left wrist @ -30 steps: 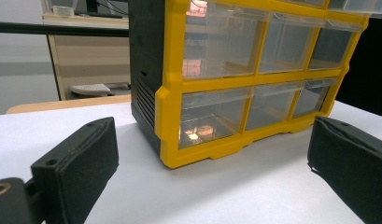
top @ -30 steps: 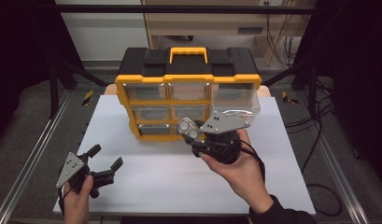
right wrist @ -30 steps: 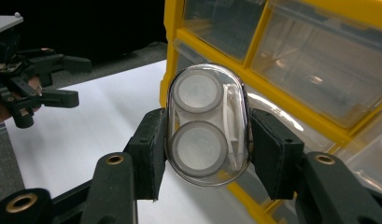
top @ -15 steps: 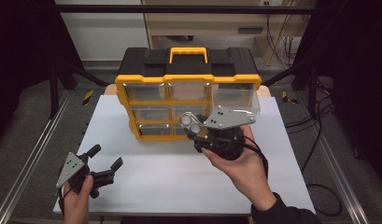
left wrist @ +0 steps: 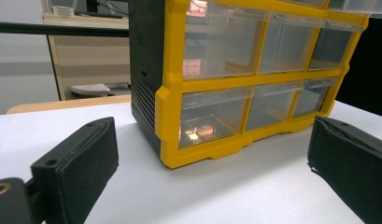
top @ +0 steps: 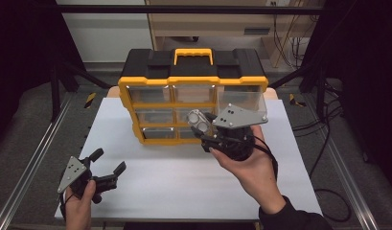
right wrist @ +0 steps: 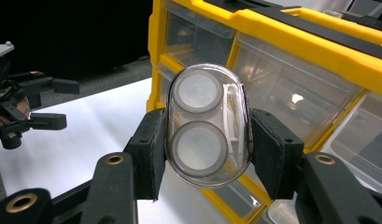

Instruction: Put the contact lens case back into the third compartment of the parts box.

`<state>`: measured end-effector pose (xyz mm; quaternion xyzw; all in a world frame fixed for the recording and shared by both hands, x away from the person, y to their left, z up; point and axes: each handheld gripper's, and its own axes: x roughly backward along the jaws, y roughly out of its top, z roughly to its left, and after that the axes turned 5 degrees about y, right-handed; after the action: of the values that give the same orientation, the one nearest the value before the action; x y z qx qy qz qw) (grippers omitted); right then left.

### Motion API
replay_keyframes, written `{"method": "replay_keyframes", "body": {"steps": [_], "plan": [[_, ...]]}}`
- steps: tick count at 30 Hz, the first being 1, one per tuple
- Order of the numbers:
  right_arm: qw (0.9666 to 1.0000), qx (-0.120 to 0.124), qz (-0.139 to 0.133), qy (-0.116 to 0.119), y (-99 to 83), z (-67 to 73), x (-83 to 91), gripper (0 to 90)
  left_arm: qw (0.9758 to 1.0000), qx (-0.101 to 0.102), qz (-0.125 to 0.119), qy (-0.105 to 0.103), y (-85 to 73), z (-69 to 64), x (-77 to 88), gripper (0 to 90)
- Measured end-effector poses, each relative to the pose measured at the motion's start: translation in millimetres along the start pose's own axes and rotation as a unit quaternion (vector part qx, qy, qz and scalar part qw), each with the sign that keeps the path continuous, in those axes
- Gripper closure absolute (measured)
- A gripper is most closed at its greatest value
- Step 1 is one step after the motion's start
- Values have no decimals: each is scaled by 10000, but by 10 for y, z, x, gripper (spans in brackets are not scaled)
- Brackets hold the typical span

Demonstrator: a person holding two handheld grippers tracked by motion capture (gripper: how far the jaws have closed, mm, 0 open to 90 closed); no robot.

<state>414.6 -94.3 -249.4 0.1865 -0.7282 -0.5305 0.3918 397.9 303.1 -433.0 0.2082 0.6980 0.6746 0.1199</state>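
**Case in the grip, drawer standing open**

White tabletop (top: 184,182), dark room all round, and a yellow-and-black organiser (top: 193,86) standing at the far side with its clear drawers facing the person. The right gripper (right wrist: 208,140) is pinching a small clear case (right wrist: 208,125) with two round grey discs inside — pads pressed on either flank, the case upright between them. From above, the case (top: 199,120) sits just in front of the organiser's lower rows, near the middle. To the right, one drawer (top: 241,103) looks pulled out, partly under the gripper's grey plate.

The left gripper (top: 107,167) rests low near the table's front-left corner, jaws spread wide with nothing between them, well apart from the organiser.

What worries me is that the case is smooth and rounded, and the pads catch it only at its sides — a tilt of the wrist could let it rotate or squirt out. It could also clip the yellow frame or the drawer's lip on the way in, and nothing steadies the organiser if it gets shoved.
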Motion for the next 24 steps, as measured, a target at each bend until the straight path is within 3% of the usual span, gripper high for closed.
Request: {"method": "replay_keyframes", "body": {"steps": [24], "plan": [[9991,-36,-353,-230,95,-81,167,492,10000,-4,4,1,-1,-2,-2,17]]}}
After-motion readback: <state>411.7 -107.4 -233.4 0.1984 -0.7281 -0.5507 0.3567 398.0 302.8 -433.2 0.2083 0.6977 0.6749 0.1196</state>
